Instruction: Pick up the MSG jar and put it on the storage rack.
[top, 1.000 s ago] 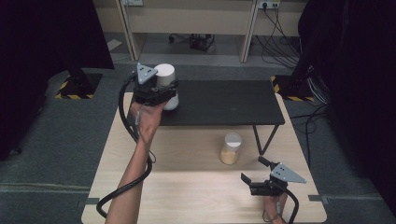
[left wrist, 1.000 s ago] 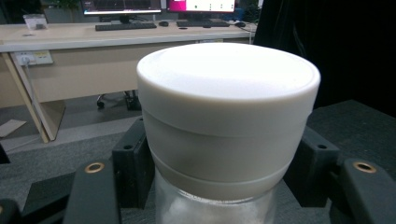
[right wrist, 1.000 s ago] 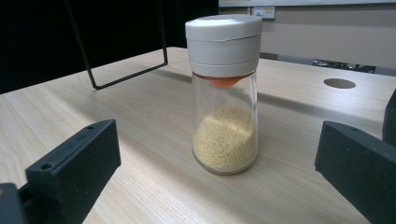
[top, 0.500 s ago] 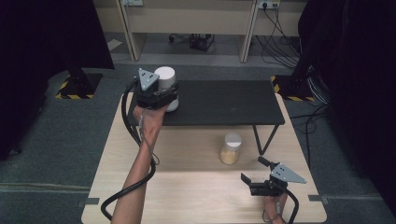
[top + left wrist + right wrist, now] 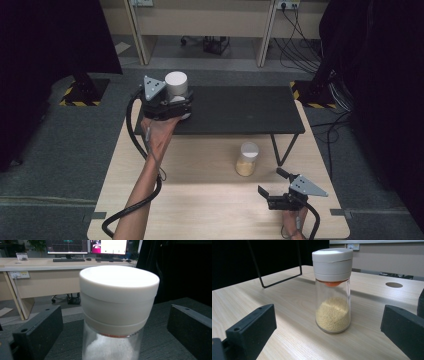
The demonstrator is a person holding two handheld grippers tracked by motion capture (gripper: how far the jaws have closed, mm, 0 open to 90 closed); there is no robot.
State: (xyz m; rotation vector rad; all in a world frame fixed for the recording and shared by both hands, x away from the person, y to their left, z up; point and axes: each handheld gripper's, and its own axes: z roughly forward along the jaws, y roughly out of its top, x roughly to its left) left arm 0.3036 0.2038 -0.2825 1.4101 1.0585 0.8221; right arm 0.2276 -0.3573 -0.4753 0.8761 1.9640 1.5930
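A glass jar with a white lid (image 5: 176,82) and white powder inside (image 5: 117,315) stands on the left end of the black shelf (image 5: 240,107). My left gripper (image 5: 175,101) sits around it. Its jaws have just been opening and now stand wide, with a gap on each side of the jar. A second jar (image 5: 247,159), white-lidded and part full of yellow grains (image 5: 333,312), stands on the wooden table (image 5: 200,200). My right gripper (image 5: 272,181) rests near the table's front right, open and pointed at that jar from a short way off.
The black shelf stands on thin wire legs (image 5: 280,150) across the far half of the table. A round hole (image 5: 394,284) is cut in the tabletop beyond the grain jar. Desks, monitors (image 5: 67,246) and cables fill the background.
My left gripper's jaws have spread off the white-powder jar, which stays standing on the shelf. The hand has barely shifted. The right gripper and the grain jar have not moved.
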